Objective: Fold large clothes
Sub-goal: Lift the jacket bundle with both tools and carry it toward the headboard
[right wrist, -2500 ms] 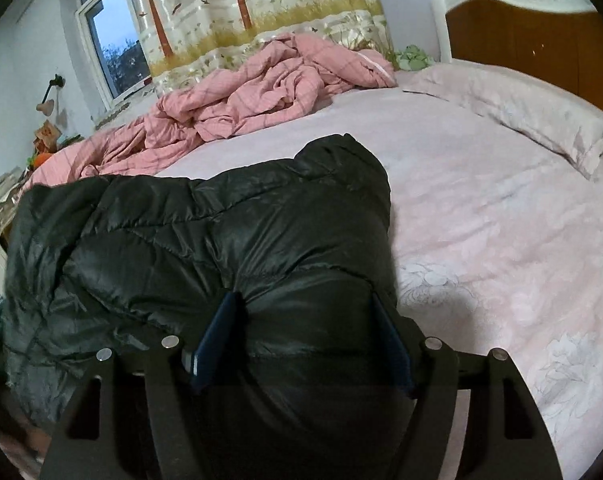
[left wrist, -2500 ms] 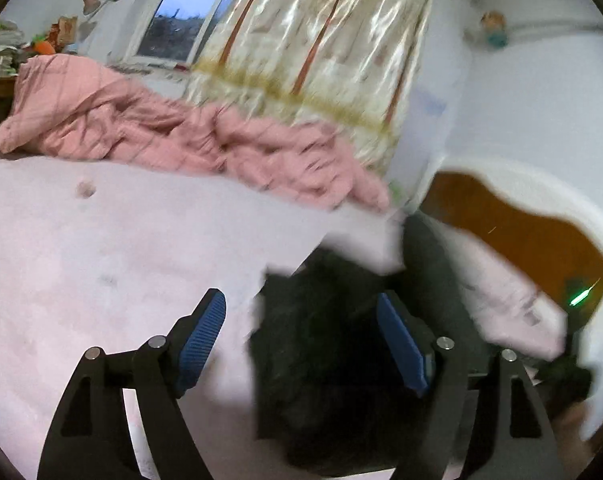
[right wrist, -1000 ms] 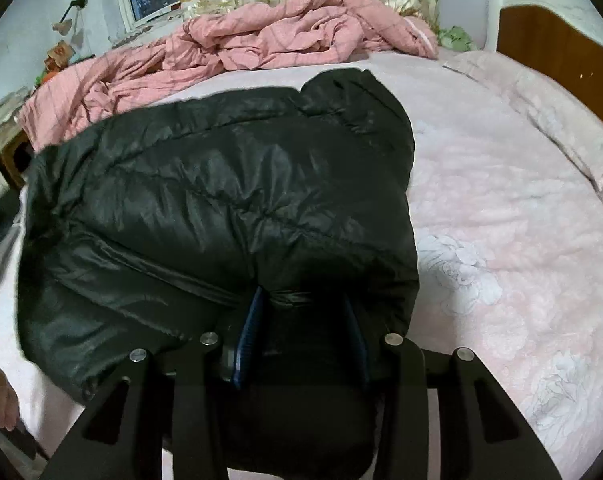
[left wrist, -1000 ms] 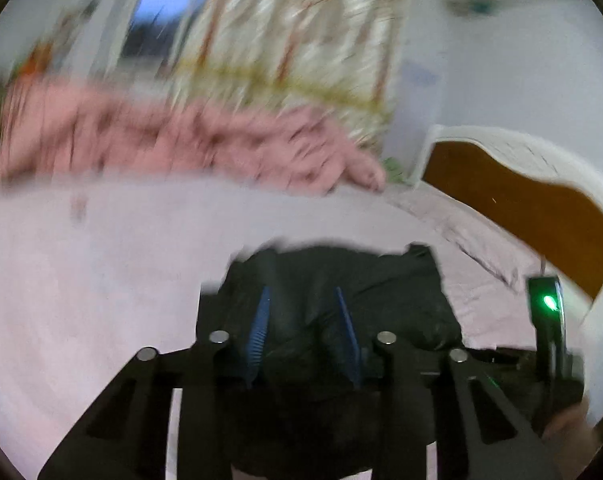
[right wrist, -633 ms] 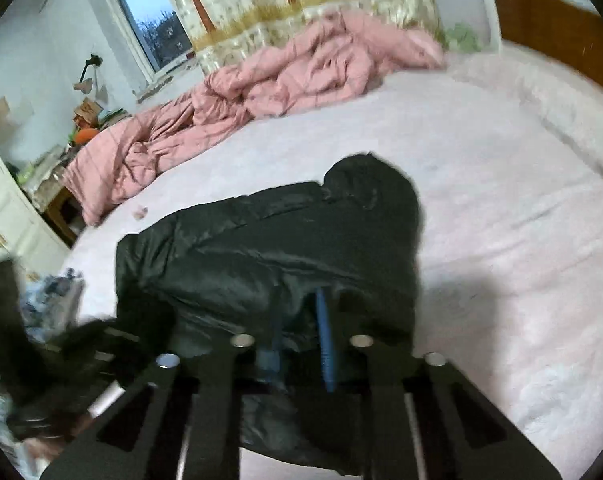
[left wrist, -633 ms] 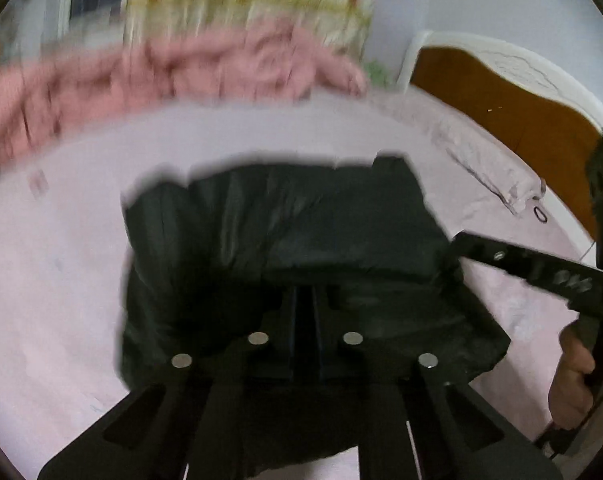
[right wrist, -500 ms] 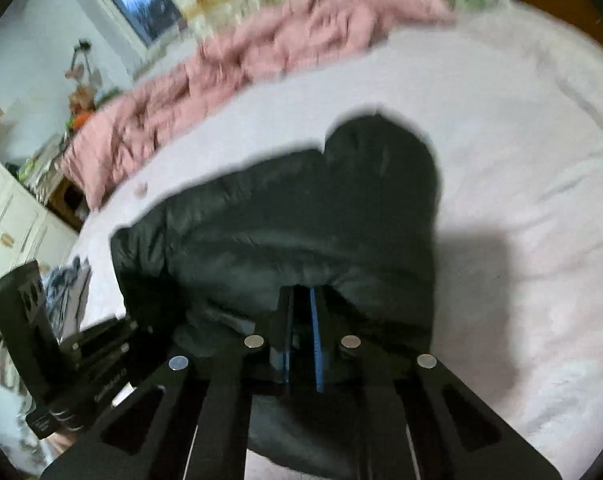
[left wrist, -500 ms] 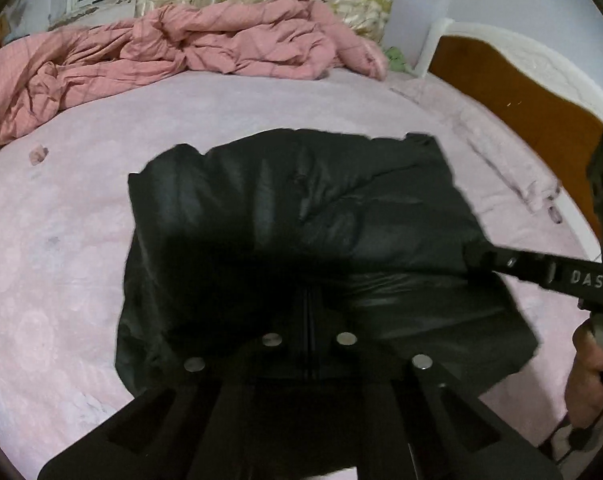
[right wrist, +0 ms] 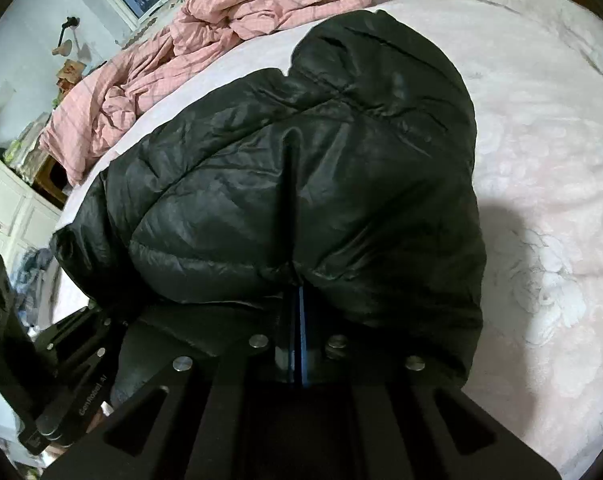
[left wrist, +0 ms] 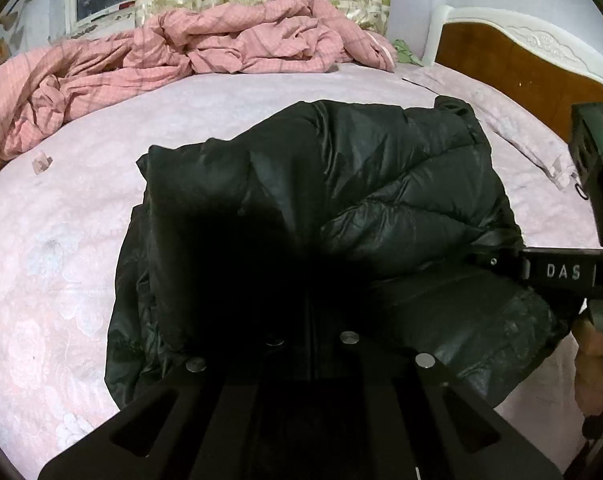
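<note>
Black puffer jacket (left wrist: 341, 208), centre of both views, lies bunched on the pale pink bedsheet (left wrist: 53, 248). Left gripper (left wrist: 309, 312), lower centre, has its jaws together, clamped on the jacket's near edge. Right gripper (right wrist: 297, 300), lower centre of its view, likewise pinches jacket fabric between closed jaws. Crumpled pink quilt (left wrist: 221, 40) occupies the upper frame; wooden headboard (left wrist: 501, 64) upper right.

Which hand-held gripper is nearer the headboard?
Right. The right hand-held gripper bites the jacket edge on the headboard side; the left hand-held gripper grips farther away.
</note>
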